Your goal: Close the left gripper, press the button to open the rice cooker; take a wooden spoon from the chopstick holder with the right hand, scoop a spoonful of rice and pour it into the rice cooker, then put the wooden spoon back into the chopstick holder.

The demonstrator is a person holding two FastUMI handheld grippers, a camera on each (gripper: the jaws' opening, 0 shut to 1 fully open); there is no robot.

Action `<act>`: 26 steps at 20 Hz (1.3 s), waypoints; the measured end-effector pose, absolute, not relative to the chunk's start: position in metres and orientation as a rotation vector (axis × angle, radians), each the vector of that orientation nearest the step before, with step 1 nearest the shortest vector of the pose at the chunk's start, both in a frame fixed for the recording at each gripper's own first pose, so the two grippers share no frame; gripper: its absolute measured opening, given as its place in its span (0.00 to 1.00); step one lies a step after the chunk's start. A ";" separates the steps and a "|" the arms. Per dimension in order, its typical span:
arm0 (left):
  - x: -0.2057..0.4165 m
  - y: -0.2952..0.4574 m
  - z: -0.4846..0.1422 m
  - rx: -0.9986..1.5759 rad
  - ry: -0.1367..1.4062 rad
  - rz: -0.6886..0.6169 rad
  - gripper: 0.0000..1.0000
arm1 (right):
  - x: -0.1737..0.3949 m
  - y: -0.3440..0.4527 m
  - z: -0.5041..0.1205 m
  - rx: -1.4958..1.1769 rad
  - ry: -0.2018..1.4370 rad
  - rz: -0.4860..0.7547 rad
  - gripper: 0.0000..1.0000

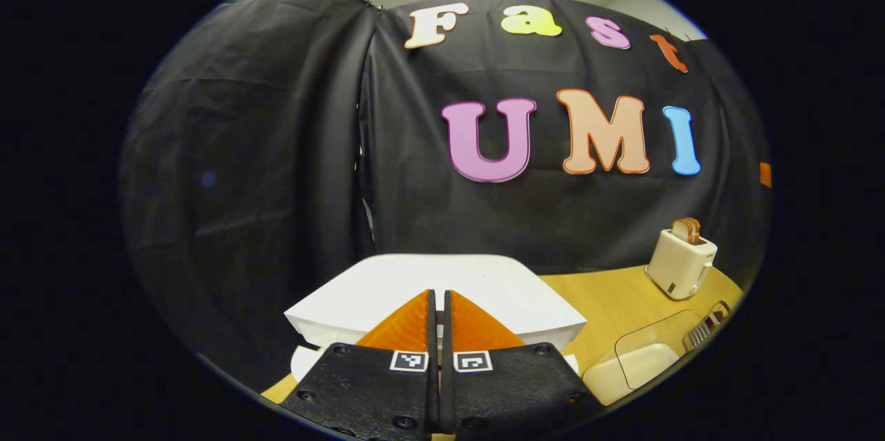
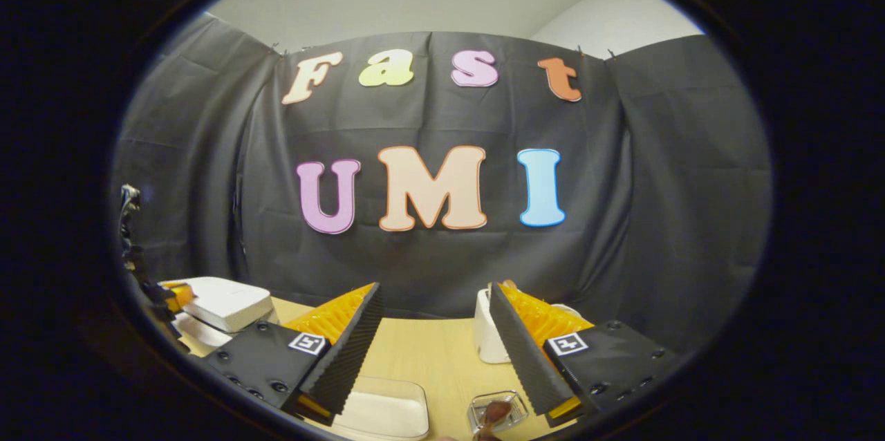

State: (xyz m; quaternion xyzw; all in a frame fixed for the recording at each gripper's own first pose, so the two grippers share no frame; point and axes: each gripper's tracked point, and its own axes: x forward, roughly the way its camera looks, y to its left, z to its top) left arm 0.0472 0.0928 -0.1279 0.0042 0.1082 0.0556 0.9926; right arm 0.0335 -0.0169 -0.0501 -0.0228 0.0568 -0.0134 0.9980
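In the left gripper view, the left gripper (image 1: 439, 316) is at the bottom. Its two orange fingers (image 1: 404, 327) are pressed together with just a thin dark line between them, and they hold nothing. They point straight at the rice cooker (image 1: 435, 296), which is right in front of them. The rice cooker is white and smooth, with a wide flat lid. Its lid is lifted at the front, with a dark gap under it. It sits on a yellow wooden table (image 1: 615, 299). To the right, at the back of the table, stands a cream toaster (image 1: 681, 263) with a slice of bread (image 1: 688, 229) sticking up out of it. Nearer, at the right edge, is a clear box (image 1: 639, 365) with something white inside. Each finger base has a small black and white square tag; it has no words to read.

In the right gripper view, the right gripper (image 2: 435, 330) is wide open and holds nothing. The rice cooker (image 2: 221, 303) is far off to the left, long side running left to right, and beside it is a bit of the other gripper's orange. A white pot (image 2: 487, 337) stands just behind the right finger (image 2: 529, 341); I cannot tell what it is. A clear box (image 2: 384, 408) of white stuff lies below on the table (image 2: 425, 348), next to a small clear dish (image 2: 498, 408).
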 end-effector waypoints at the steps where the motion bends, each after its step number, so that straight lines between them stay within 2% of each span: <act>1: 0.049 0.092 -0.114 0.013 0.188 0.109 0.01 | 0.034 -0.020 -0.050 -0.042 0.116 -0.030 1.00; 5: 0.060 0.095 -0.074 0.040 0.089 0.106 0.00 | 0.037 -0.034 -0.053 -0.033 0.127 -0.040 1.00; 10: 0.056 0.076 -0.054 0.043 0.065 0.060 0.00 | 0.041 -0.047 -0.061 -0.044 0.152 -0.038 1.00; 12: 0.049 0.064 -0.049 0.028 0.059 0.035 0.15 | 0.044 -0.052 -0.068 -0.058 0.183 -0.028 1.00; 16: 0.034 0.043 -0.035 0.010 0.046 -0.005 0.88 | 0.049 -0.059 -0.102 -0.110 0.329 0.033 0.99; 17: 0.030 0.041 -0.031 0.014 0.039 -0.009 0.90 | 0.050 -0.061 -0.114 -0.132 0.374 0.047 0.94; 22: 0.019 0.034 -0.021 0.029 0.027 -0.024 0.90 | 0.040 -0.078 -0.180 -0.230 0.630 0.081 0.95; 24: 0.014 0.036 -0.020 0.034 0.026 -0.016 0.90 | 0.030 -0.084 -0.206 -0.263 0.730 0.090 1.00; 26: 0.011 0.040 -0.019 0.036 0.029 -0.002 0.90 | 0.021 -0.089 -0.225 -0.276 0.804 0.090 0.98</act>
